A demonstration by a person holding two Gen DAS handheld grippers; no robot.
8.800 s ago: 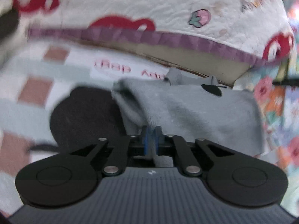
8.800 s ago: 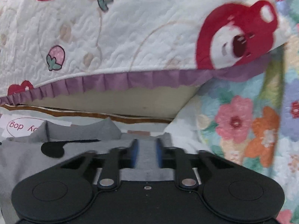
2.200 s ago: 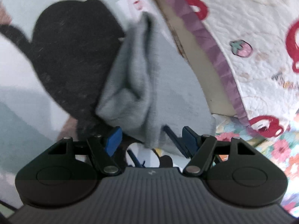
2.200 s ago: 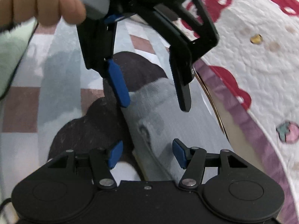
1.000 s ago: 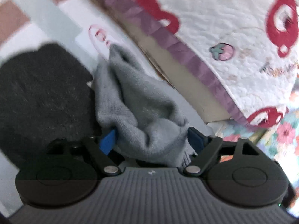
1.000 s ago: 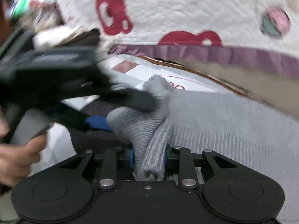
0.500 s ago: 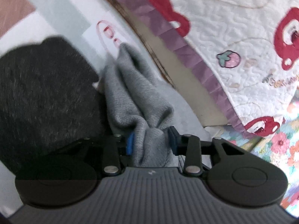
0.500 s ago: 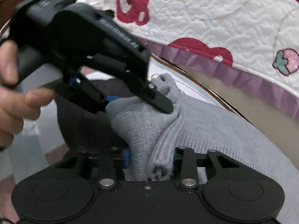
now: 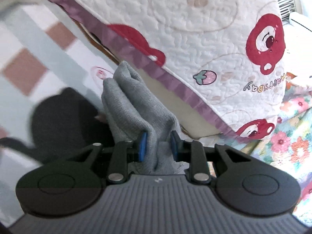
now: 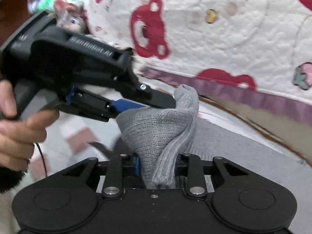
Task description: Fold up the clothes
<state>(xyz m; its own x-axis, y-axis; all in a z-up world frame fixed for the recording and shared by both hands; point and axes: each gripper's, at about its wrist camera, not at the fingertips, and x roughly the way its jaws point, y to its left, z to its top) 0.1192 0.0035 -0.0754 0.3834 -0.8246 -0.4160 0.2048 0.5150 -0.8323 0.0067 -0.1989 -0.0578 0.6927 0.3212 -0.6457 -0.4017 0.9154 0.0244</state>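
A grey knit garment is bunched into a raised fold on the bed. My left gripper is shut on the near end of that fold, with cloth squeezed between its blue pads. In the right wrist view my right gripper is shut on a ribbed edge of the same grey knit garment, which rises in a cone. The left gripper reaches in from the left and pinches the top of that cone; a hand holds it. The rest of the garment lies flat to the right.
A black garment lies left of the grey one on a checked blanket. A white quilt with red bears and a purple ruffle overhangs just behind. A floral sheet is at the right. A plush toy sits at the far left.
The left gripper, open a second ago, closed on the grey fold. Both grippers have since pulled the bunched cloth up and toward me, so the fold stands taller.
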